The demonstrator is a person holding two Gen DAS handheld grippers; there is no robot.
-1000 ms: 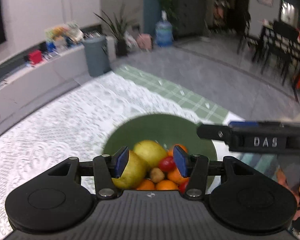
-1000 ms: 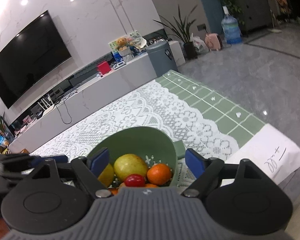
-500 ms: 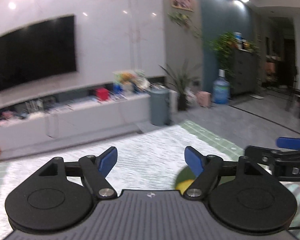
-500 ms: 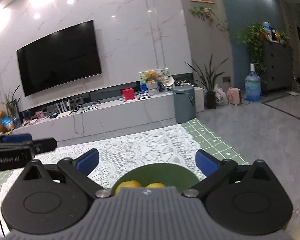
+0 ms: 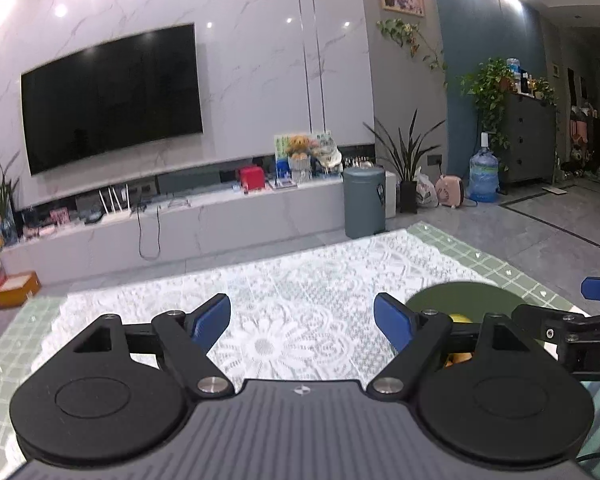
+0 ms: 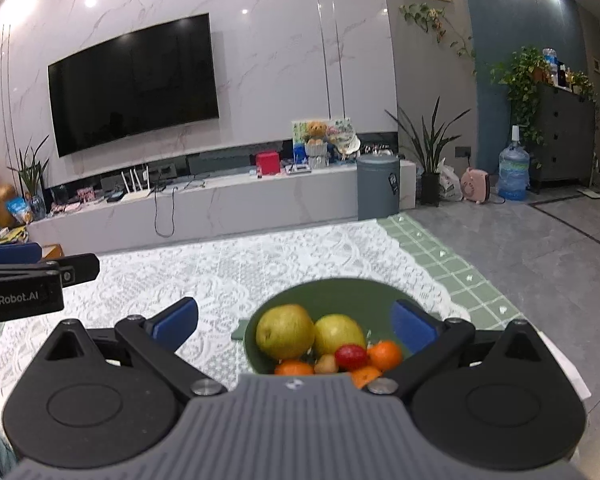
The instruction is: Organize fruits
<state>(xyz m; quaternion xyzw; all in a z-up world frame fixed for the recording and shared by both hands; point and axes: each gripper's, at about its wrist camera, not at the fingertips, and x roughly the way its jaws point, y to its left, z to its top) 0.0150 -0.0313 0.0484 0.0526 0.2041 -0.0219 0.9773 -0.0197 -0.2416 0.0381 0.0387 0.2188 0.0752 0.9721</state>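
Left tool [image 5: 302, 322] marked "GenRobot.AI"; right tool [image 6: 294, 322] shows "DA". Both released, level above the tabletop [image 6: 236, 276], green bowl [image 6: 340, 294] of fruit beneath the right

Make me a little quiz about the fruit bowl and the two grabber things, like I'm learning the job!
1. True or false: the right gripper is squeezing a pear.
2. What colour is the bowl that holds the fruit?
3. Pick one. In the right wrist view, the small red fruit lies: A) on the lace tablecloth outside the bowl, B) in the bowl in front of the two big yellow-green fruits, C) between the fingers of the left gripper.

Key
1. False: its jaws are wide apart and hold nothing.
2. Green.
3. B.
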